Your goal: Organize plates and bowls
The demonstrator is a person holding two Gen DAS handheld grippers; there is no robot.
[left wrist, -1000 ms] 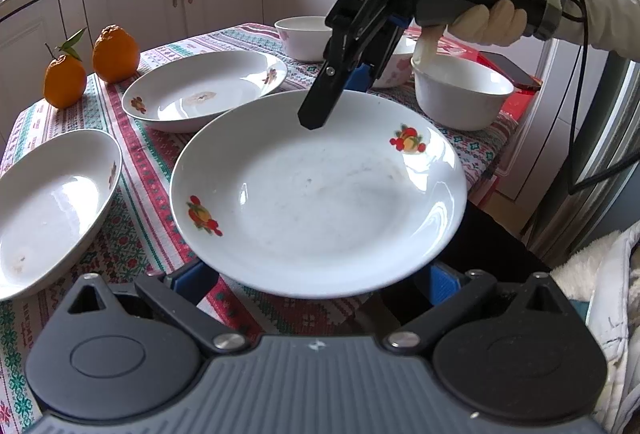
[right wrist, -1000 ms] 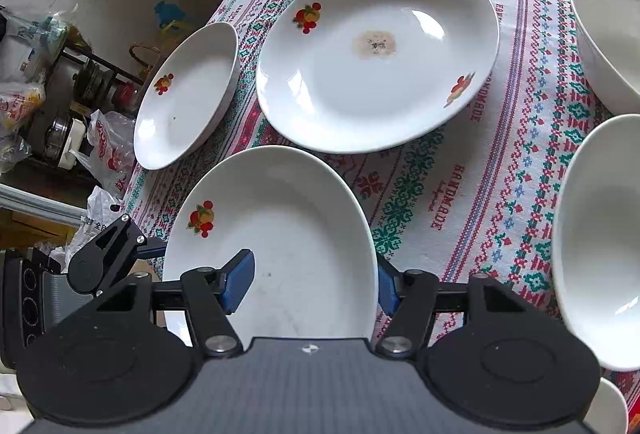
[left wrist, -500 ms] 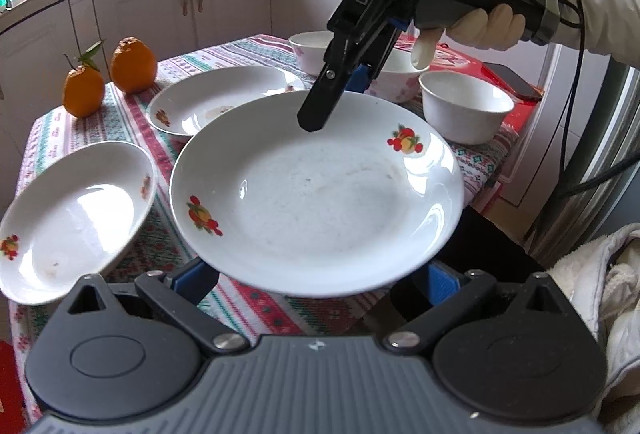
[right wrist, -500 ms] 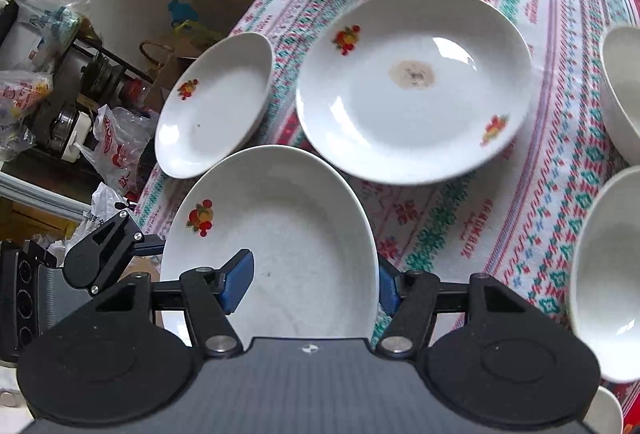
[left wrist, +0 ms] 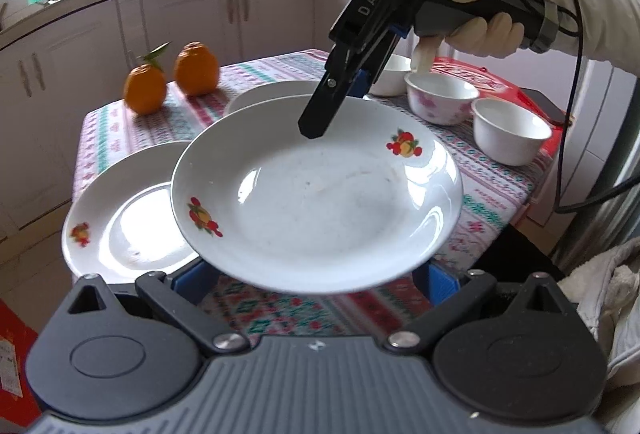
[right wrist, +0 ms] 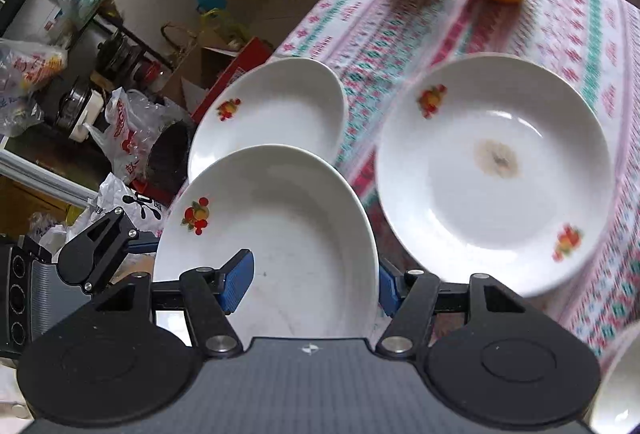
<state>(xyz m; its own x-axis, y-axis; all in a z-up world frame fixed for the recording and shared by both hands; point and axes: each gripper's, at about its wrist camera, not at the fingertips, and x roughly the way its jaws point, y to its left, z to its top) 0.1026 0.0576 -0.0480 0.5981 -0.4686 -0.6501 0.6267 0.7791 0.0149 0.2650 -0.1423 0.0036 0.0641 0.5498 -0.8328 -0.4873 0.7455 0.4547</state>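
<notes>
Your table [left wrist: 500,170], under its patterned cloth, carried a stained plate [right wrist: 496,170] toward the middle and a smaller plate [right wrist: 276,110] at its edge. Above them you held the fruit-printed plate [left wrist: 316,198] lifted clear of the cloth. Your right gripper [left wrist: 340,102] was clenched on its far rim. Your left gripper [left wrist: 316,274] sat under the near rim; I could not tell whether it gripped. Two oranges [left wrist: 172,78] stood at the far corner.

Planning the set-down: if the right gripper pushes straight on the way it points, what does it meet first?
Probably the tablecloth, between the smaller plate and the stained plate. The right gripper carries the held plate, whose far rim might clip the smaller plate first. Depth is unclear.
</notes>
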